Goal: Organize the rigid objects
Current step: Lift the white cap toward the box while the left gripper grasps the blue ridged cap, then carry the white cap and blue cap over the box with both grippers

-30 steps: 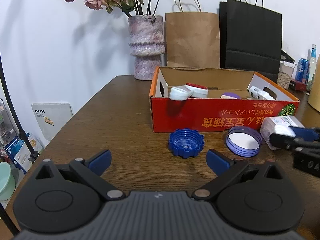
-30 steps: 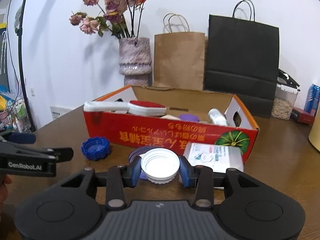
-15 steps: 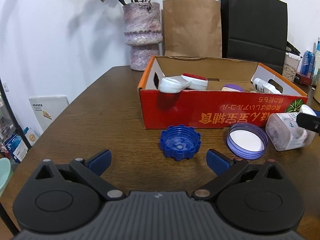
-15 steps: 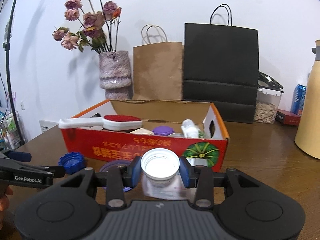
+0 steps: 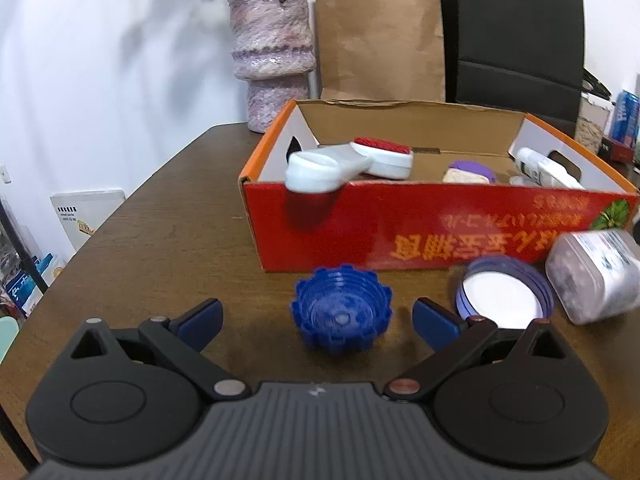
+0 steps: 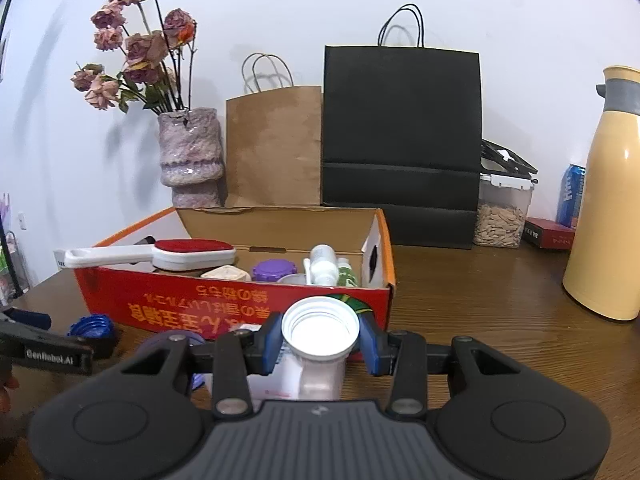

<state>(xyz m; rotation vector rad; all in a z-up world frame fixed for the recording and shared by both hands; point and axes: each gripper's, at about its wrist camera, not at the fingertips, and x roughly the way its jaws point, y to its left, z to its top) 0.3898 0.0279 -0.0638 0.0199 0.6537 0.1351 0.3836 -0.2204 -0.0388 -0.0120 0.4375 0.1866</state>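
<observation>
A blue cap [image 5: 341,314], lying mouth-up on the wooden table [image 5: 160,216], is seen straight ahead of the left gripper [image 5: 316,320], whose blue-padded jaws are spread wide and hold nothing; the cap is framed between them but is touched by neither. Being round, the cap offers no long axis to be matched, so the coming move is judged to turn only on the jaws being brought forward and down around it. Just behind the cap stands the red box [image 5: 440,232], into which a lint brush [image 5: 352,160], a purple lid [image 6: 274,269] and a white bottle [image 6: 322,263] have already been laid. To the right of the cap a purple-rimmed lid [image 5: 502,300] rests flat on the table. The right gripper [image 6: 320,338] is seen closed on the open white neck of a clear plastic jar [image 6: 318,344], which is carried tilted in front of the box's near wall; the same jar [image 5: 592,276] shows at the right edge of the left view. The left hand is plainly the nearer to the cap, the right being occupied. The jar is judged to be bound for the box, though that cannot be told for certain.
</observation>
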